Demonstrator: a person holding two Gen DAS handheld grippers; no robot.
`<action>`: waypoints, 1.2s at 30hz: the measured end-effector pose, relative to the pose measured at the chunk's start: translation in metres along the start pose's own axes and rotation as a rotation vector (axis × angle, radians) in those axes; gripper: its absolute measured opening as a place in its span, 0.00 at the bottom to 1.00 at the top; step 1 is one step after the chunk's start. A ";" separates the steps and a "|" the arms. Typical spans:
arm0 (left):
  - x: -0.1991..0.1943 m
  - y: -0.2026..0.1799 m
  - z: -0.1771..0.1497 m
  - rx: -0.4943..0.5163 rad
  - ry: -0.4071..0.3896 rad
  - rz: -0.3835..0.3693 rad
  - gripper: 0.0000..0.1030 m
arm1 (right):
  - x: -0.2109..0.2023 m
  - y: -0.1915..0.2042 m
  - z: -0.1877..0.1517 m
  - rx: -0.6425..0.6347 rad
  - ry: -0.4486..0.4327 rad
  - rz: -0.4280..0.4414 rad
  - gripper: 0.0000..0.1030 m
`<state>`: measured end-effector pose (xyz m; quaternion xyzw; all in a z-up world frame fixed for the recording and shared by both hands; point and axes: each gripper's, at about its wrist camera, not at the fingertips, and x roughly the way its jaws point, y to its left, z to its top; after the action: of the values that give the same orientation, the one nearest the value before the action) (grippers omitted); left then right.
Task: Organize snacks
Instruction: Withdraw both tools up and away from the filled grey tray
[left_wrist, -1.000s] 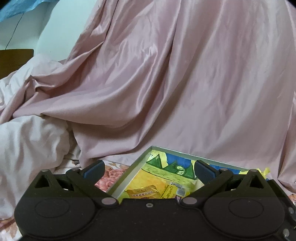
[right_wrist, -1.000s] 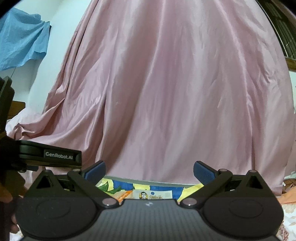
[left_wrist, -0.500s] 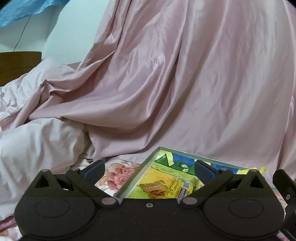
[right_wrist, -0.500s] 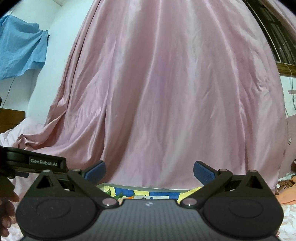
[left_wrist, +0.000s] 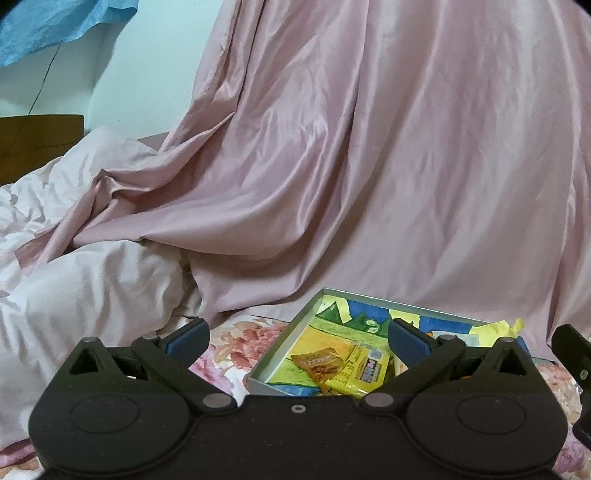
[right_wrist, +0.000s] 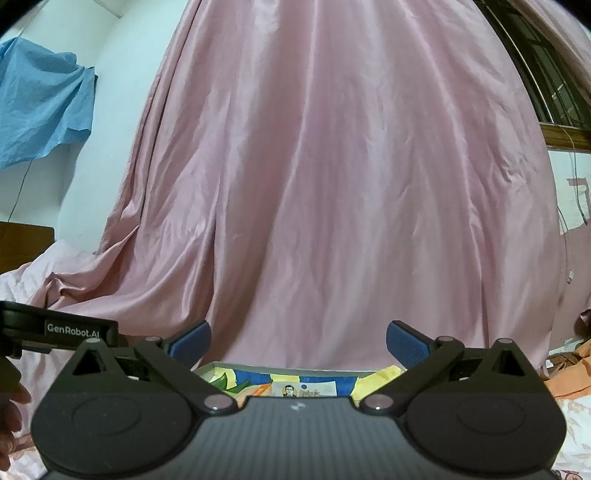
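Both tools hang above the bed with nothing in them. The left gripper (left_wrist: 297, 341) has its blue-padded jaws spread wide, and so does the right gripper (right_wrist: 297, 341).

The snacks sit in the shallow grey-rimmed tray with a bright painted lining (left_wrist: 284, 350), at about five o'clock in the left wrist view, against the pink satin drape (left_wrist: 369, 166). A crinkled amber snack packet (left_wrist: 314, 360) lies touching a yellow wrapped bar (left_wrist: 364, 373).

To my eye, the sensible move is to tip the left tool down, straddle one wrapper across its narrow side, and close gently so the foil does not slip or drag its neighbour.
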<state>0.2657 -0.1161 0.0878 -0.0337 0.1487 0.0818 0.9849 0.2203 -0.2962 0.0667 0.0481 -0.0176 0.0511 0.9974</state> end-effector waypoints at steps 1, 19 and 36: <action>-0.002 0.001 -0.001 0.002 -0.005 0.005 0.99 | -0.002 0.001 0.000 0.000 0.003 0.002 1.00; -0.039 0.018 -0.012 0.001 -0.069 0.019 0.99 | -0.040 0.010 -0.003 -0.003 0.017 0.014 1.00; -0.075 0.042 -0.030 -0.005 -0.075 0.016 0.99 | -0.079 0.024 -0.011 -0.031 0.028 0.019 1.00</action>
<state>0.1786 -0.0885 0.0796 -0.0317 0.1116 0.0912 0.9890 0.1395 -0.2789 0.0546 0.0316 -0.0048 0.0610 0.9976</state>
